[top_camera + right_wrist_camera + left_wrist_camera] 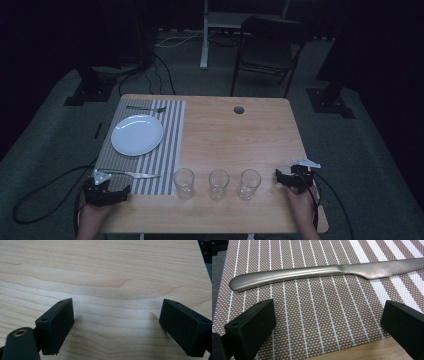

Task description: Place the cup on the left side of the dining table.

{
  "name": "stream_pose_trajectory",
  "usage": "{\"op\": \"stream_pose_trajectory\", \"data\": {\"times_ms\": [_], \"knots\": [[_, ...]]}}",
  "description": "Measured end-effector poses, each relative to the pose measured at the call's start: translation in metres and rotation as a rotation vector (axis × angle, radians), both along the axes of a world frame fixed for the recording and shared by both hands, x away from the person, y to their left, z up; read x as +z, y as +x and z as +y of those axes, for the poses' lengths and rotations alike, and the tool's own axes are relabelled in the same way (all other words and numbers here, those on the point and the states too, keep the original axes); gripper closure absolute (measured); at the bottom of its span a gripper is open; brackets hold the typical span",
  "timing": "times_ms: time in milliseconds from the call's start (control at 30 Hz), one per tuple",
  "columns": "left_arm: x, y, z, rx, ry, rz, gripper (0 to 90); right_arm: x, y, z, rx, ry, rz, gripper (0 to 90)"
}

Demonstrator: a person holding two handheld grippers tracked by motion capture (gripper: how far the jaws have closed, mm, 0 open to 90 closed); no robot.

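A striped placemat [170, 145] covers the table's left part, with a white plate [137, 134] on it, a fork [146, 108] beyond the plate and a metal knife [132, 174] at its near edge. Three empty glasses [184, 182] [218, 183] [249, 183] stand in a row near the front edge. My left gripper [107, 192] rests open at the placemat's near left corner. In the left gripper view the knife [312, 272] lies just beyond the wide-apart jaws, over the placemat [312, 315]. My right gripper [287, 179] sits open on bare wood right of the glasses, nothing between its fingers [58, 325].
The wooden table [235, 135] has a round cable hole [238, 109] near its far edge. A folding chair [270, 50] and a white stand [204, 35] are on the floor behind the table. Cables trail from both grippers off the front corners.
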State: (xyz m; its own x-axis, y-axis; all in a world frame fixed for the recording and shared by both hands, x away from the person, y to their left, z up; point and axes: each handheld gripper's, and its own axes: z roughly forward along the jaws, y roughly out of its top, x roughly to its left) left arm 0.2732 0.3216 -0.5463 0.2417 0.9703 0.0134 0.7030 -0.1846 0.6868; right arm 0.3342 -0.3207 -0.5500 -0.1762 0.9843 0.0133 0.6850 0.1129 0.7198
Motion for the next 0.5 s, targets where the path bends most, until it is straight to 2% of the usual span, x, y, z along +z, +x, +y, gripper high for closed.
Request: {"op": "stream_pose_trajectory", "data": {"times_ms": [400,500], "knots": [[0.0001,-0.0002,0.0017,-0.018,0.0,0.003,0.3,-0.0001,-0.0006,-0.0019,-0.017,-0.001,-0.001,12.2],[0.0015,0.0016,0.0011,-0.017,0.004,0.021,0.3,-0.0001,-0.0006,-0.0019,-0.017,0.0,-0.001,12.1]]}}
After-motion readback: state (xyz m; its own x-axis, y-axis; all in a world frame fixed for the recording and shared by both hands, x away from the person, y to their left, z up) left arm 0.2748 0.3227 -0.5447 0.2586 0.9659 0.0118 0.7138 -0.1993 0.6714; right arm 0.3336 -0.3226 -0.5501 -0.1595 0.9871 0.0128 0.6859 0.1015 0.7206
